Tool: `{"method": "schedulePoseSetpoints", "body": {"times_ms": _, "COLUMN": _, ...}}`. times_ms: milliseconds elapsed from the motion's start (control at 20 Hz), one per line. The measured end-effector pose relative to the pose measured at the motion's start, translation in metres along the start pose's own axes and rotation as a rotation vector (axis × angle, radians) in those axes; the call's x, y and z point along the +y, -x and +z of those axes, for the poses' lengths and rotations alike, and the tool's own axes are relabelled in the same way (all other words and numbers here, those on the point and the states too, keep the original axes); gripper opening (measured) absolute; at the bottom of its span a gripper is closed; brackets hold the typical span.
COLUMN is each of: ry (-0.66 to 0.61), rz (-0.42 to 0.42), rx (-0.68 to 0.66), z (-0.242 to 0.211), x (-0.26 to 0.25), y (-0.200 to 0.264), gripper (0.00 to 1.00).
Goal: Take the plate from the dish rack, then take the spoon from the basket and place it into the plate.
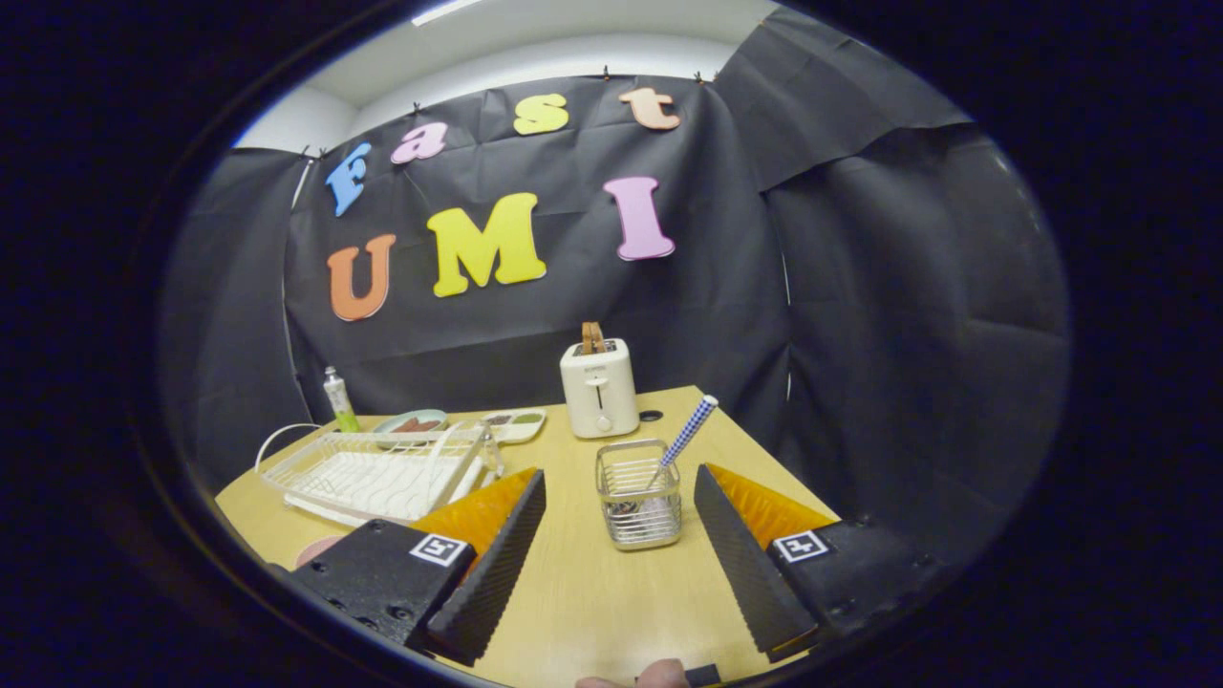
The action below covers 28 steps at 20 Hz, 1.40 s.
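My gripper (619, 476) is open, its two black ribbed fingers (497, 564) spread wide above the wooden table (592, 602). The small wire basket (638, 493) stands just ahead, in line with the gap between the fingertips and untouched by them. In it leans the spoon (688, 432), its blue-and-white checked handle slanting up to the right. The white dish rack (373, 473) lies to the left, beyond the left finger. A pinkish rounded edge, probably the plate (320, 548), rests on the table in front of the rack, mostly hidden behind the left finger.
A white toaster (599, 387) with a slice in it stands beyond the basket. Behind the rack are a shallow dish (411, 421), a compartment tray (516, 423) and a small bottle (339, 399). The table's right edge runs close past the right finger. A person's fingertip (659, 675) shows below.
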<state>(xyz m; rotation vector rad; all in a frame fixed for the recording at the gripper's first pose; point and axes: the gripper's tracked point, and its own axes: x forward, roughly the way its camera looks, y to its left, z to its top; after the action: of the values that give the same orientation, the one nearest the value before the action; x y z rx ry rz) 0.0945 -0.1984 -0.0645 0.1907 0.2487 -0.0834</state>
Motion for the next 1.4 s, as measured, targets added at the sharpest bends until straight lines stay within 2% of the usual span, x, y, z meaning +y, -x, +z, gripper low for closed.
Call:
{"method": "schedulePoseSetpoints", "body": {"times_ms": 300, "ry": 0.046, "rz": 0.002, "rx": 0.047, "z": 0.008, "x": -0.025, "y": -0.059, "gripper": 1.00}}
{"method": "schedulePoseSetpoints", "body": {"times_ms": 400, "ry": 0.042, "rz": 0.028, "rx": 0.072, "z": 0.007, "x": -0.024, "y": -0.077, "gripper": 1.00}}
{"method": "schedulePoseSetpoints", "body": {"times_ms": 700, "ry": 0.029, "rz": 0.041, "rx": 0.101, "z": 0.005, "x": -0.034, "y": -0.111, "gripper": 0.97}}
{"method": "schedulePoseSetpoints", "body": {"times_ms": 1050, "ry": -0.056, "rz": 0.049, "rx": 0.100, "z": 0.012, "x": -0.038, "y": -0.127, "gripper": 0.63}}
{"method": "schedulePoseSetpoints", "body": {"times_ms": 1300, "ry": -0.055, "rz": 0.061, "rx": 0.109, "z": 0.012, "x": -0.031, "y": -0.123, "gripper": 0.29}}
{"method": "schedulePoseSetpoints", "body": {"times_ms": 1400, "ry": -0.055, "rz": 0.089, "rx": 0.110, "z": 0.014, "x": -0.022, "y": -0.120, "gripper": 0.23}}
